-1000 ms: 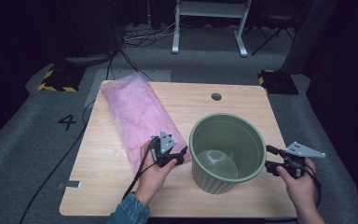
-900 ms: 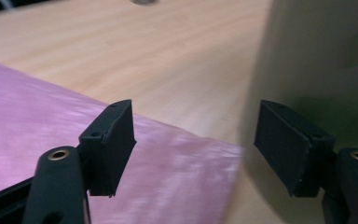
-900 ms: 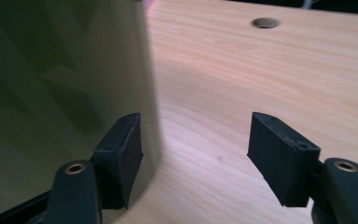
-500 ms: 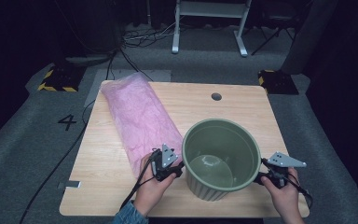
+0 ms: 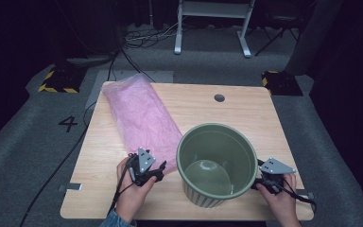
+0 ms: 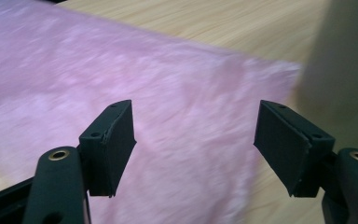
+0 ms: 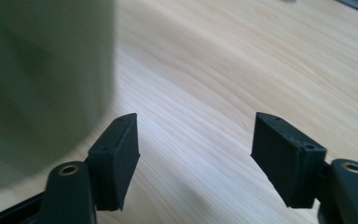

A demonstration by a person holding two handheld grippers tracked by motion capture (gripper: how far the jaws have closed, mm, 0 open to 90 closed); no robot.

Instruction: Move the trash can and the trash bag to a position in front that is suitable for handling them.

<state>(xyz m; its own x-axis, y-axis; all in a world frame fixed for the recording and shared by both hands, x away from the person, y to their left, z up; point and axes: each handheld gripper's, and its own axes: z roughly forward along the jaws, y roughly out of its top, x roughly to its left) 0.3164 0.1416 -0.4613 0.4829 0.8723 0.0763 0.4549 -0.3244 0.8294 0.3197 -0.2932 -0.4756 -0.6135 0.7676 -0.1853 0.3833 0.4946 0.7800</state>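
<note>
At the near edge of the table (image 5: pixel 99 208), the two hands held their grippers low on either side of the bin (image 5: pixel 216 163), a ribbed green tub standing upright close to the person. The left gripper (image 5: pixel 159 174) lay just beside the near end of the pink bag (image 5: pixel 142 118), its jaws spread wide with nothing between them; in the left gripper view (image 6: pixel 193 144) the bag's film ran under and beyond both pads, and the bin's wall blurred in at the right. The right gripper (image 5: pixel 255 183) sat at the bin's other flank, jaws likewise spread and empty; its own view (image 7: pixel 193 149) showed bare wood between the pads and the bin's side off to the left, seemingly close but not touching, though blur made that hard to judge. Farther off, the bag stretched flat and slantwise toward the far left corner, with a round cable hole (image 5: pixel 219 98) near the far edge.

The step in hand looked like going for the bag, presumably to line the bin. Next, the left gripper would need to drop onto the bag's near hem and pinch a single layer, without pressing the film flat to the wood.
</note>
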